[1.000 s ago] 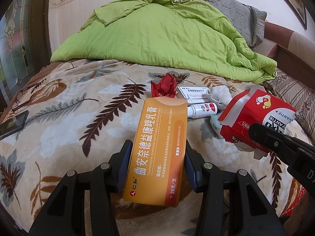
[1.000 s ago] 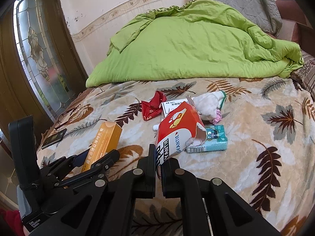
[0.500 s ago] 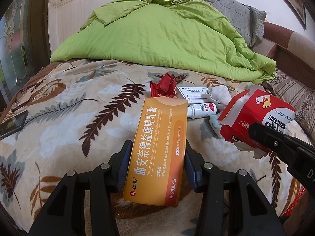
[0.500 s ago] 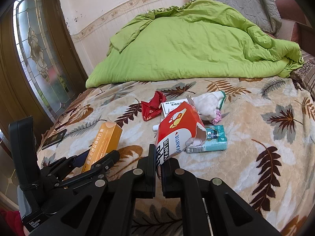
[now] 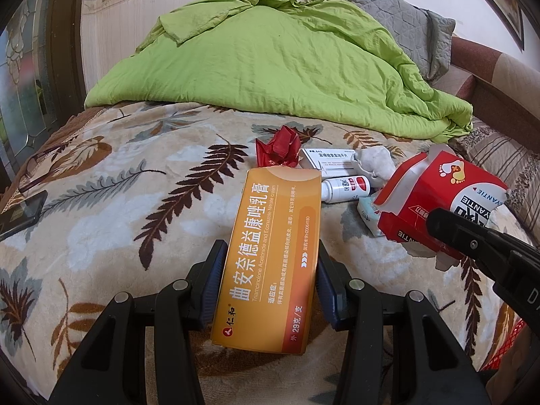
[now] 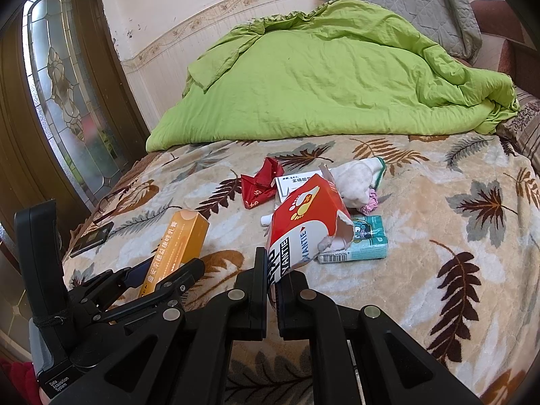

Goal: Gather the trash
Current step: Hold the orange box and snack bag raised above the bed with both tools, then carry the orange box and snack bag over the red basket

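My left gripper (image 5: pixel 268 271) is shut on a long orange medicine box (image 5: pixel 270 253), held above the leaf-patterned bed; the box also shows in the right wrist view (image 6: pixel 175 246). My right gripper (image 6: pixel 271 270) is shut on a torn red and white carton (image 6: pixel 303 229), which shows at the right of the left wrist view (image 5: pixel 438 199). On the bed lie a crumpled red wrapper (image 5: pixel 278 152), a white flat box (image 5: pixel 329 162), a small white and red bottle (image 5: pixel 344 187), a white sock (image 6: pixel 357 179) and a teal tissue pack (image 6: pixel 357 239).
A green quilt (image 5: pixel 280 67) and a grey pillow (image 5: pixel 398 23) lie at the back. A dark phone (image 5: pixel 20 214) lies at the bed's left edge. A glass-panelled door (image 6: pixel 67 101) stands on the left. A red mesh thing (image 5: pixel 509 341) shows at the lower right.
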The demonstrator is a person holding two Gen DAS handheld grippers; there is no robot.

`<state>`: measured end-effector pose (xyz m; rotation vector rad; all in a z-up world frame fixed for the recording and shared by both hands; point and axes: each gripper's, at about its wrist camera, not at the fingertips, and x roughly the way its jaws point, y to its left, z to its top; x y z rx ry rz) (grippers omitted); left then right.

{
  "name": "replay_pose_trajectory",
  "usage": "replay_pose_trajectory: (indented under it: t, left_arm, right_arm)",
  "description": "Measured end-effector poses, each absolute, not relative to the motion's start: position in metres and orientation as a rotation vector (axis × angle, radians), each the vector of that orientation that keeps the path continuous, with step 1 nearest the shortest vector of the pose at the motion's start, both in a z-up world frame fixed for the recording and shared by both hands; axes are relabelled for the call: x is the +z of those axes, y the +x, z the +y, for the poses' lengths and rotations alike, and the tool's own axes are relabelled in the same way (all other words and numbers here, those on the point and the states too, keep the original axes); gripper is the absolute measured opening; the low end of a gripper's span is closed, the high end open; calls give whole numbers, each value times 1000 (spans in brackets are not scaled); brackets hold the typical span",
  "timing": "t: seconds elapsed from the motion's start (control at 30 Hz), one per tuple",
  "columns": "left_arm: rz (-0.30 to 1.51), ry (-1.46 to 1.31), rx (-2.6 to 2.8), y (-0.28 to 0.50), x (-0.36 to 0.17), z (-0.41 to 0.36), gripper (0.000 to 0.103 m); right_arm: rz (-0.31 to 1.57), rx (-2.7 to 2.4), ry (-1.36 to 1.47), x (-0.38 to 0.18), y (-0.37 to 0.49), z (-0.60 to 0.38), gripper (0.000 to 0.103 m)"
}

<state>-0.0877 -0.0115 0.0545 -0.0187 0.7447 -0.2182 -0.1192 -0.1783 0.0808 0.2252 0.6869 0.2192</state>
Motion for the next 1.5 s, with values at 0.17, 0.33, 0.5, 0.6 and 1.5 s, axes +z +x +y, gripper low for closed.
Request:
replay_pose_trajectory:
  t: [0.17, 0.33, 0.5, 0.6, 1.5]
  left_arm:
    - [736, -7, -214, -89, 56, -14, 48]
    - [726, 2, -219, -91, 58, -15, 48]
    - [708, 14, -218, -93, 59, -15, 48]
    - [693, 19, -215, -96, 61, -15, 48]
    - [737, 161, -887, -189, 106, -134, 48]
  right_arm:
    - [685, 206, 237, 85, -123, -181, 5]
    - [688, 197, 247, 87, -132, -183, 5]
    - [694, 189, 253, 88, -141, -185, 5]
    - [692, 185, 255, 89, -147, -187, 5]
    - [679, -74, 366, 125, -273, -320, 5]
